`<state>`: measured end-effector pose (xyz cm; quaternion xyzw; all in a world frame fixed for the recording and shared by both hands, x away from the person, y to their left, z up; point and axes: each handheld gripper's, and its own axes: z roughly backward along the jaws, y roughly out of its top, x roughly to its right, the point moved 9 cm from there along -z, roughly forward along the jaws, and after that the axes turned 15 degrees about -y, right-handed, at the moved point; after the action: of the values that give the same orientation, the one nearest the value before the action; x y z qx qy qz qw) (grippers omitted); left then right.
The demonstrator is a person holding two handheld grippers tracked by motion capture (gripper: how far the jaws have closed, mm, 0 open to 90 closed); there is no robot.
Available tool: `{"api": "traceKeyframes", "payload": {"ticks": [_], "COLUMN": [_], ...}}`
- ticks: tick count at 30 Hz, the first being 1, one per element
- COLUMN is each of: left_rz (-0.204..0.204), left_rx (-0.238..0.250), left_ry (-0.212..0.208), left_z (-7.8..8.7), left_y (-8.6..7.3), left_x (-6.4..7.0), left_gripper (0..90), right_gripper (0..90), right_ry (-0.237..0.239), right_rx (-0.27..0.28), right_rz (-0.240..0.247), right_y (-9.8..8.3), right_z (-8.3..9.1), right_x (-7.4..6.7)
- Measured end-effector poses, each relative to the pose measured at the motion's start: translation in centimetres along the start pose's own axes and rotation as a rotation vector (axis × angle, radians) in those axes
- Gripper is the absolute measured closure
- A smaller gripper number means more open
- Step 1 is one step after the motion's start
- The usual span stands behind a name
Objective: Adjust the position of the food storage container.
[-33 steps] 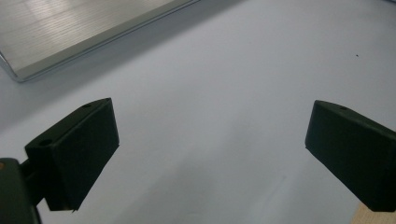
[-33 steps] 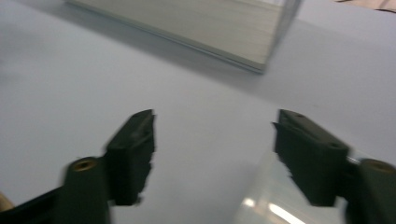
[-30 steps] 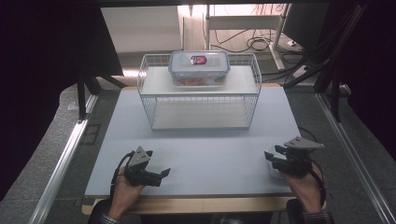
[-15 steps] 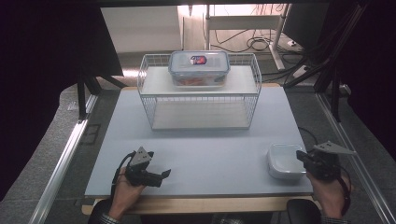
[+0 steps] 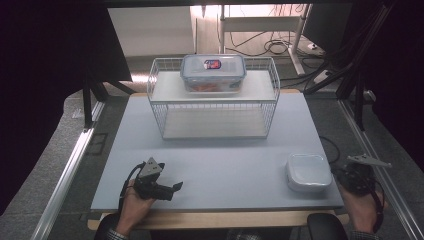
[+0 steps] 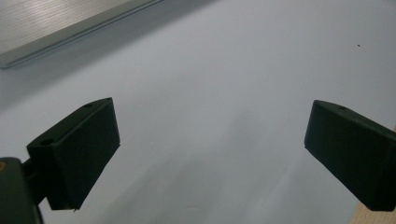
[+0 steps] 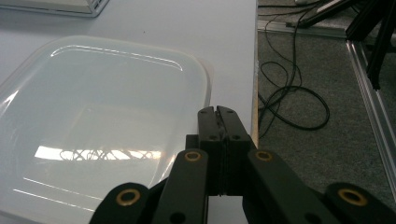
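I note a clear plastic lidded box (image 5: 213,73) with indistinct reddish contents atop the white wire rack (image 5: 215,100), a milky square container (image 5: 308,172) near the table's right edge beside my clenched, empty right gripper (image 7: 218,110), while my left gripper (image 5: 176,187) rests released.

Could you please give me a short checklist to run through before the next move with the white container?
1. White container flat on the table, near its right edge: ok.
2. Right tool beside the container, jaws together, nothing gripped: ok.
3. Left tool open, nothing between its jaws: ok.
4. Wire rack upright at the back: ok.
5. Lidded box sitting squarely on the rack's top shelf: ok.
6. White container's lid sealed: cannot tell.
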<state>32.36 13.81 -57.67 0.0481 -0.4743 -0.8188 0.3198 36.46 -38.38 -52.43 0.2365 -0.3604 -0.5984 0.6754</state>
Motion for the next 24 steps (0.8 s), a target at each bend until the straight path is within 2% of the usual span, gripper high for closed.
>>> {"api": "traceKeyframes", "payload": {"ticks": [3,6,8,13,14,15,16,18,19,20,24], "left_rz": [0.0,0.0,-0.003,-0.005,-0.005,-0.003,-0.003,-0.005,-0.005,-0.005,-0.007], "left_rx": [0.001,0.0,-0.004,-0.005,-0.005,-0.005,-0.005,-0.007,-0.007,-0.008,-0.014], "left_ry": [-0.001,-0.001,0.0,0.001,0.001,0.001,0.001,0.001,0.001,0.0,0.002], "left_z": [0.0,0.0,-0.1,-0.1,-0.1,-0.1,-0.1,-0.1,-0.1,-0.1,-0.2], "left_y": [0.0,0.0,0.0,0.0,0.0,0.0,0.0,0.0,0.0,-0.1,-0.1], "left_x": [0.0,0.0,0.0,0.0,0.0,0.0,0.0,0.0,0.0,0.0,0.0], "left_gripper": [3.1,3.1,3.1,3.1,3.1,3.1,3.1,3.1,3.1,3.1,3.1], "right_gripper": [89.1,89.1,89.1,89.1,89.1,89.1,89.1,89.0,89.0,88.9,88.9], "right_ry": [0.025,0.041,0.072,0.115,0.115,0.137,0.137,0.171,0.171,0.193,0.231], "right_rx": [-0.003,-0.006,-0.01,-0.01,-0.01,-0.01,-0.01,-0.013,-0.013,-0.014,-0.013], "right_rz": [-0.019,-0.015,-0.009,0.012,0.012,0.016,0.016,0.031,0.031,0.041,0.061], "right_y": [0.0,-0.1,0.0,0.3,0.3,0.3,0.3,0.4,0.4,0.5,0.7], "right_z": [0.0,-0.2,-0.3,-0.3,-0.3,-0.4,-0.4,-0.6,-0.6,-0.5,-0.4], "right_x": [-0.3,-0.9,-1.9,-3.9,-3.9,-4.7,-4.7,-6.1,-6.1,-7.1,-8.7]}}
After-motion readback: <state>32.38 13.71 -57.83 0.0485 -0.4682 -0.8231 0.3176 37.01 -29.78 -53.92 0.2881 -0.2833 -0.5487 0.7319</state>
